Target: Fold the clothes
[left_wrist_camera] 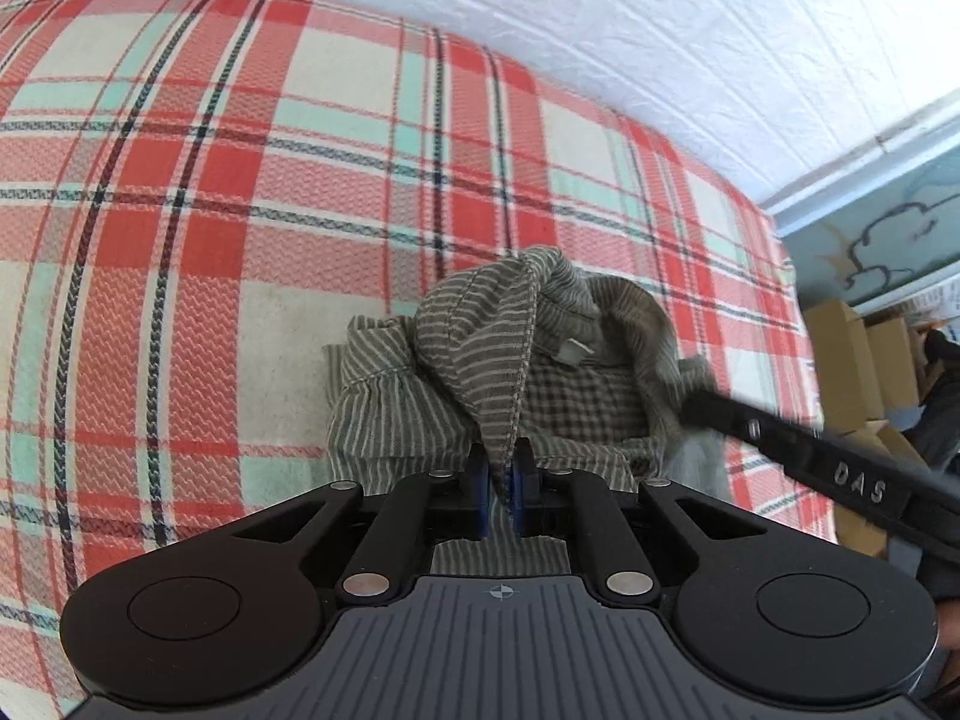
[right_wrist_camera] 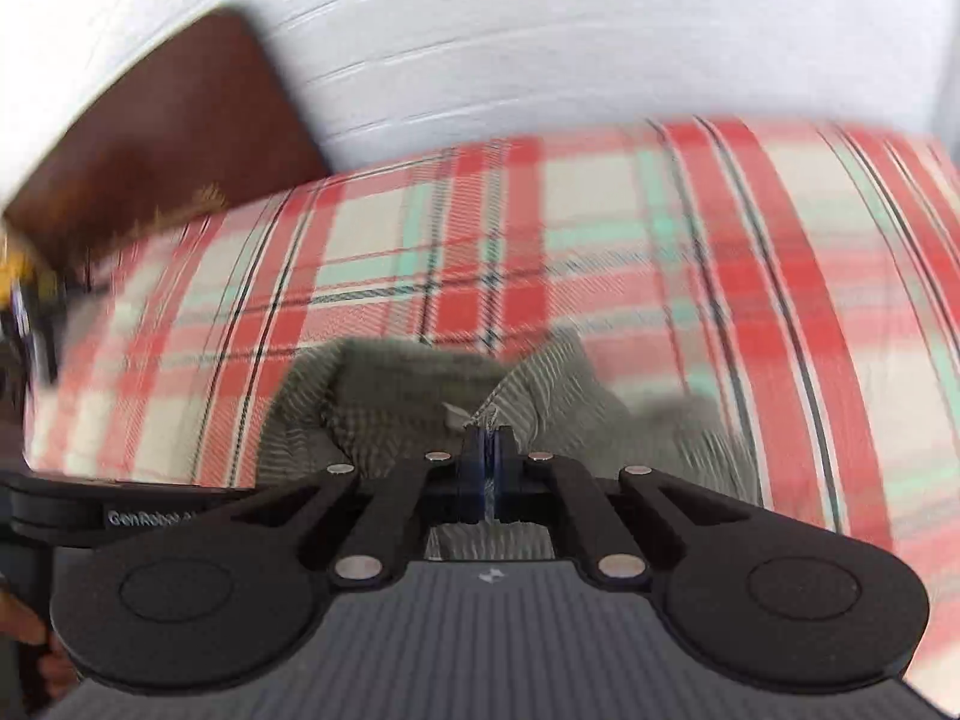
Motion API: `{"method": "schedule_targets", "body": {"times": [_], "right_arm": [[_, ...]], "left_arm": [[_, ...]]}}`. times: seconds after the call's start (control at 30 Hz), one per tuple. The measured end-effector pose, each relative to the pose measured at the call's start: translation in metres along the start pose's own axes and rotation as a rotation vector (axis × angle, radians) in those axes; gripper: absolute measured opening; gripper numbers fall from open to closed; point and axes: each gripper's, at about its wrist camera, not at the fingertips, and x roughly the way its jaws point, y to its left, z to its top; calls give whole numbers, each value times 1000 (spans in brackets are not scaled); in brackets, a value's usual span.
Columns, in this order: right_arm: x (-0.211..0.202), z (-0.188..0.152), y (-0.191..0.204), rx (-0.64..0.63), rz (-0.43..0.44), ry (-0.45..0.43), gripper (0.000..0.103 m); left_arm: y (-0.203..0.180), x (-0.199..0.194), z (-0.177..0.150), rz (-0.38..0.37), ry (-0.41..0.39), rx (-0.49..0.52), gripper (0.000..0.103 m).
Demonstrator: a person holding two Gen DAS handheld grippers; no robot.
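Observation:
A grey-green striped garment [left_wrist_camera: 456,360] with a checked lining lies bunched on the plaid bedcover [left_wrist_camera: 210,210]. My left gripper [left_wrist_camera: 501,468] is shut on a fold of its striped cloth, which rises in a ridge from between the blue pads. The right gripper's black body [left_wrist_camera: 810,456] reaches in from the right edge and meets the garment's right side. In the blurred right wrist view, my right gripper [right_wrist_camera: 489,450] is shut on an edge of the same garment [right_wrist_camera: 390,396], with cloth showing between the pads. The left gripper's body [right_wrist_camera: 108,510] shows at the left edge.
The red, cream and mint plaid bedcover [right_wrist_camera: 600,252] fills both views. A white textured wall [left_wrist_camera: 660,30] stands behind, a dark brown headboard [right_wrist_camera: 168,138] at the far left. Cardboard boxes [left_wrist_camera: 840,348] sit beyond the bed's right edge.

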Motion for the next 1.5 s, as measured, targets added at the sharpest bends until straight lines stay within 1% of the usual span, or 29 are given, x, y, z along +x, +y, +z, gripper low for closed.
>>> {"method": "schedule_targets", "body": {"times": [0.07, 0.2, 0.33, 0.43, 0.47, 0.5, 0.53, 0.6, 0.67, 0.73, 0.77, 0.8, 0.97, 1.17, 1.23, 1.27, 1.4, 1.5], "right_arm": [[-3, -14, -16, 88, 8, 22, 3], [-2, -33, -34, 205, 24, 58, 3], [3, -39, -42, 249, 46, 81, 3], [4, -43, -47, 283, 65, 87, 3], [0, -43, -47, 283, 70, 80, 3], [-4, -42, -47, 280, 76, 72, 3], [-7, -42, -47, 280, 80, 68, 3], [-9, -45, -51, 292, 88, 76, 3], [-3, -48, -57, 321, 94, 98, 3], [2, -51, -64, 366, 102, 118, 3], [3, -51, -65, 373, 104, 119, 3], [3, -51, -65, 368, 106, 118, 3], [3, -50, -67, 360, 121, 121, 3], [3, -51, -69, 357, 143, 127, 6], [3, -51, -71, 364, 149, 126, 6], [2, -52, -72, 371, 151, 126, 7], [-2, -56, -78, 388, 137, 137, 9], [-10, -60, -83, 387, 102, 147, 12]], "left_arm": [[-1, 2, -5, 4, 8, 4, 7], [-2, 10, -17, 23, 28, 12, 7], [3, 15, -27, 37, 24, 10, 6], [8, 14, -27, 30, 7, -17, 7], [10, 12, -27, 27, -2, -26, 9], [10, 8, -26, 24, -17, -32, 15], [11, 6, -25, 29, -23, -32, 19], [12, 3, -24, 40, -31, -32, 29], [14, 7, -24, 52, -19, -33, 27], [12, 4, -26, 49, -12, -28, 28], [12, 2, -27, 48, -9, -26, 31], [10, 0, -28, 47, -6, -18, 32], [-2, -25, -37, 77, 30, 102, 34], [-42, -49, -32, -35, 1, 213, 34], [-58, -33, -30, -70, 2, 246, 35], [-62, -19, -29, -68, 14, 243, 35], [-50, 30, -30, -27, 68, 141, 35], [-49, 31, -32, -31, 63, 142, 35]]}}
